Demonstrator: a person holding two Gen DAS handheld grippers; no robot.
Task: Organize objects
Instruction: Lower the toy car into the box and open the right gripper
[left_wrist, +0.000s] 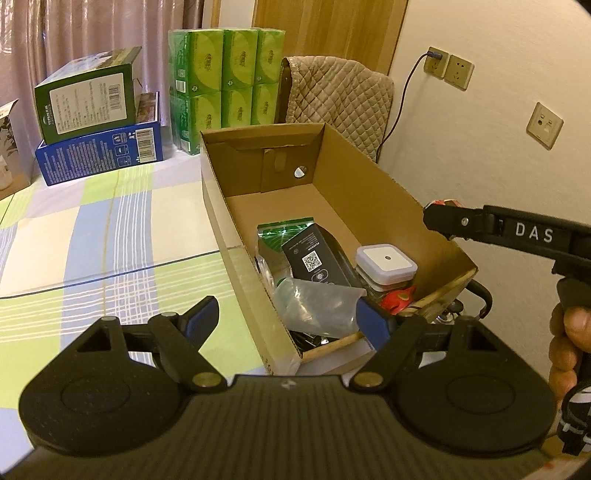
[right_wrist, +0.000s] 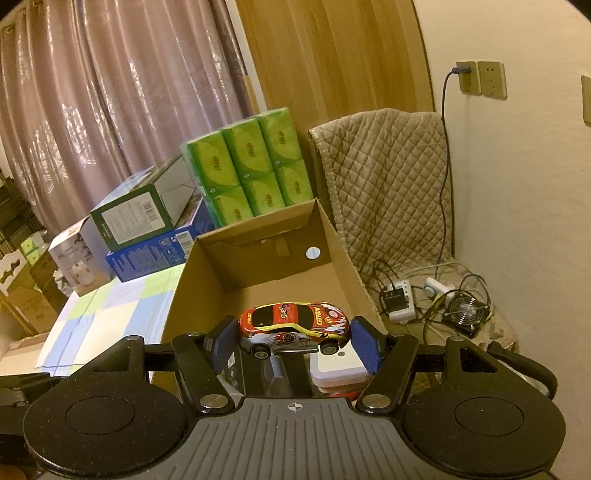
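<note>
Toy car, red and yellow, sits between the blue pads of the right gripper, hanging above the near end of the open cardboard box. The pads look close against its nose and tail, though from this angle I can't be sure both actually touch, so whether it is clamped or just let go is unclear. The left gripper waits with its jaws wide apart and nothing between them, straddling the box's near left wall. Below, the near end of the box already holds a white square night light, a black carton with a QR code and a clear plastic bag; the far end is bare. This looks like the drop-in step: the car wants lowering into the box and freeing. Its side reads "GTRW". "DAS" shows on the right tool's arm. Green tissue packs stand behind the box.
</note>
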